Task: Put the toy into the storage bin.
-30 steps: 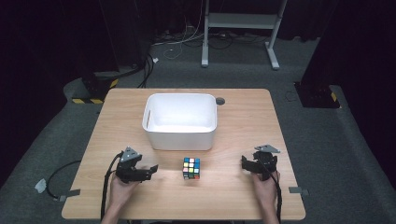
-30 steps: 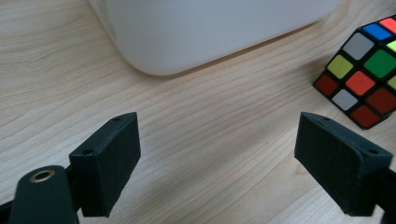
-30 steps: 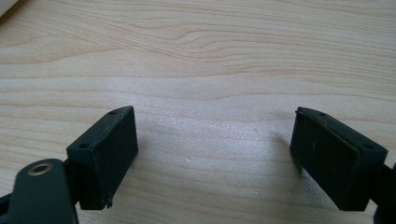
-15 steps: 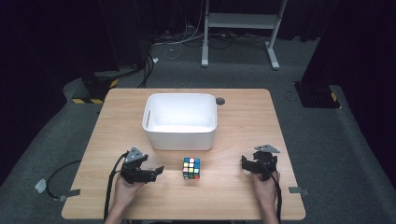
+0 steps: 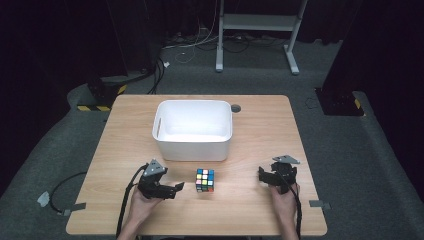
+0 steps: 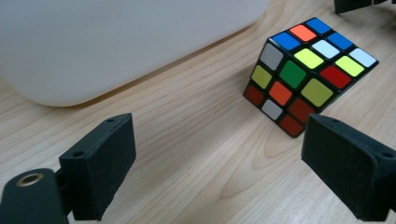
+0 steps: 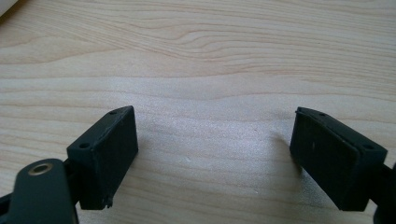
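Dark floor and black drapes ring a wooden table (image 5: 260, 130) seen from above. At its near left, the left gripper (image 5: 176, 189) lies low over the wood with its jaws spread wide and nothing between them; it points right, toward the cube (image 5: 205, 180), which sits just beyond the jaw tips, apart from them. The left hand (image 5: 140, 202) grips it from behind, forearm coming in from the near edge, a cable looping off the table's left side. In the left gripper view the cube (image 6: 308, 74) stands flat on the wood ahead and to the right of the open jaws, with the bin's (image 6: 116, 42) white wall close behind. The bin (image 5: 192, 129) sits mid-table, just behind the cube, and looks empty, though its near inside wall is hidden. A small dark disc (image 5: 235, 107) lies at the bin's far right corner. At the near right, the right gripper (image 5: 265, 176) is also spread wide, holding nothing, bare wood between its jaws; the right hand (image 5: 284, 196) holds it low, well apart from the cube.
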Demonstrator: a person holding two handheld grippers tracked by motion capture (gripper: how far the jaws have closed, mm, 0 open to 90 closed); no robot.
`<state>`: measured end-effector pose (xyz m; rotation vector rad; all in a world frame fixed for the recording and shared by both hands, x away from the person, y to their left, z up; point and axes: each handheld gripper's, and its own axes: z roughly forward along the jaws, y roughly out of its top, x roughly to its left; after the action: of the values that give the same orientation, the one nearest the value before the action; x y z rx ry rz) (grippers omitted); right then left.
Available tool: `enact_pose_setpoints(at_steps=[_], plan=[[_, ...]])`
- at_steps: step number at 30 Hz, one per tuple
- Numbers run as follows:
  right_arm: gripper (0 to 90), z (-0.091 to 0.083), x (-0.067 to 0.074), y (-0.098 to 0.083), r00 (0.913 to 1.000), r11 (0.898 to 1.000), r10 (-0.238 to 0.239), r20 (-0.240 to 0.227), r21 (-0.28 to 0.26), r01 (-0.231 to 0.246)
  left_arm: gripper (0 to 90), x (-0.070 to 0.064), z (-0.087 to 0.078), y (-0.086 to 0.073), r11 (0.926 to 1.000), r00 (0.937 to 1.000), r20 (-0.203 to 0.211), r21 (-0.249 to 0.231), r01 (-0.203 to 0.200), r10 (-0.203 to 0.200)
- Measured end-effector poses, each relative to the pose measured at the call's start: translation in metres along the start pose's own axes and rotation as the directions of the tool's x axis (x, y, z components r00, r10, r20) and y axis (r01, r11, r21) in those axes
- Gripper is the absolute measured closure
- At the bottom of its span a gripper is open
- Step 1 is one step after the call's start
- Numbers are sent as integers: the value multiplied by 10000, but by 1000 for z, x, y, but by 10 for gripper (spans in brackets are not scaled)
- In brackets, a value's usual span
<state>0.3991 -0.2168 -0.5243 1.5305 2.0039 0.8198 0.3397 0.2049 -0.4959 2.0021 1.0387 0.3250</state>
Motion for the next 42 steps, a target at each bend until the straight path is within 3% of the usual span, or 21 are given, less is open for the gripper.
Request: enact_pose_setpoints(at_steps=[22,27,42], plan=[[147,0,0,0,10000,10000,-24,-3,-6,24,75,-22,20,4,9988,9969,641,171,-465,453],[147,0,0,0,10000,10000,-21,-2,-7,21,74,-23,20,5,9989,9967,680,126,-450,440],[147,0,0,0,10000,10000,-24,-4,-6,24,73,-37,30,16,9954,9930,754,220,-931,912]])
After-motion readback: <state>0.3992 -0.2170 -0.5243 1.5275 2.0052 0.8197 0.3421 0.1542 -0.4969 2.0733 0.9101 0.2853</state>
